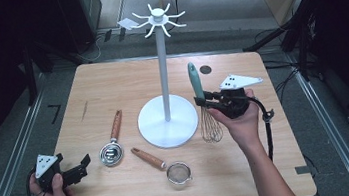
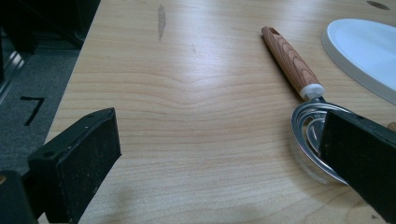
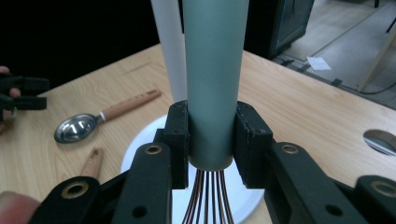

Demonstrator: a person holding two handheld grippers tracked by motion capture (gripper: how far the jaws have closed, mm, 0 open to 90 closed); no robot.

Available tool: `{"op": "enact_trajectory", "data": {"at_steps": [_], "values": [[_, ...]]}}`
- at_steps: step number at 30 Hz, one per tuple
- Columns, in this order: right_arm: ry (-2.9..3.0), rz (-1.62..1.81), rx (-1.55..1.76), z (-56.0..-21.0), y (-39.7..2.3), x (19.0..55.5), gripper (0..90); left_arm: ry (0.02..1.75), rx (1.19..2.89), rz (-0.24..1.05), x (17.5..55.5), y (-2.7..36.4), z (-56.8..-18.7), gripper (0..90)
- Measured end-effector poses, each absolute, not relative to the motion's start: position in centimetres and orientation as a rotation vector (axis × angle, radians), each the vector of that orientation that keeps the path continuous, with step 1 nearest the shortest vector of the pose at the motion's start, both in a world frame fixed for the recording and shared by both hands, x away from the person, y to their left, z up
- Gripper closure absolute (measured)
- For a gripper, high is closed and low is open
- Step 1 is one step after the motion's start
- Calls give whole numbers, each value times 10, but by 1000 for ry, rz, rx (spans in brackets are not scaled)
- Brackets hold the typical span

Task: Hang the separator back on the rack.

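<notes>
A whisk with a teal handle [image 1: 194, 79] and wire loops [image 1: 210, 125] hangs upright above the table, right of the white hook stand [image 1: 162, 64]. My right gripper [image 1: 208, 97] is shut on the handle's lower end; in the right gripper view both pads clamp the teal handle [image 3: 212, 84], with the wires [image 3: 208, 198] below. My left gripper [image 1: 81, 168] rests at the table's front left, open, with bare wood between its jaws. A metal scoop with a wooden handle [image 1: 113, 145] lies just right of it, and its bowl [image 2: 310, 128] sits partly behind the right jaw in the left gripper view.
The stand's round white base [image 1: 168, 121] sits mid-table, with hooks at its top [image 1: 158, 20]. A small strainer with a wooden handle [image 1: 165, 165] lies near the front edge. A round hole [image 1: 204, 69] is in the tabletop at the back right.
</notes>
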State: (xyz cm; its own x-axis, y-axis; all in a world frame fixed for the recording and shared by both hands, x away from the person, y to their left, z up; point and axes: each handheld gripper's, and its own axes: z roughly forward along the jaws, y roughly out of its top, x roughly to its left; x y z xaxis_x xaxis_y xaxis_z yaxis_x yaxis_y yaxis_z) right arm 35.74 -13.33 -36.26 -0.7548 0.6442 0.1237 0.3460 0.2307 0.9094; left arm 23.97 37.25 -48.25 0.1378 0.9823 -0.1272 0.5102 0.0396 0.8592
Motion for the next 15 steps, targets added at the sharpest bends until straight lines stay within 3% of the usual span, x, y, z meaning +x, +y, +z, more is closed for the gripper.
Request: {"op": "enact_trajectory", "data": {"at_steps": [15], "values": [[2111,1702,830,-342,-119,343,708,1487,1586,717,240,373,-483,0]]}}
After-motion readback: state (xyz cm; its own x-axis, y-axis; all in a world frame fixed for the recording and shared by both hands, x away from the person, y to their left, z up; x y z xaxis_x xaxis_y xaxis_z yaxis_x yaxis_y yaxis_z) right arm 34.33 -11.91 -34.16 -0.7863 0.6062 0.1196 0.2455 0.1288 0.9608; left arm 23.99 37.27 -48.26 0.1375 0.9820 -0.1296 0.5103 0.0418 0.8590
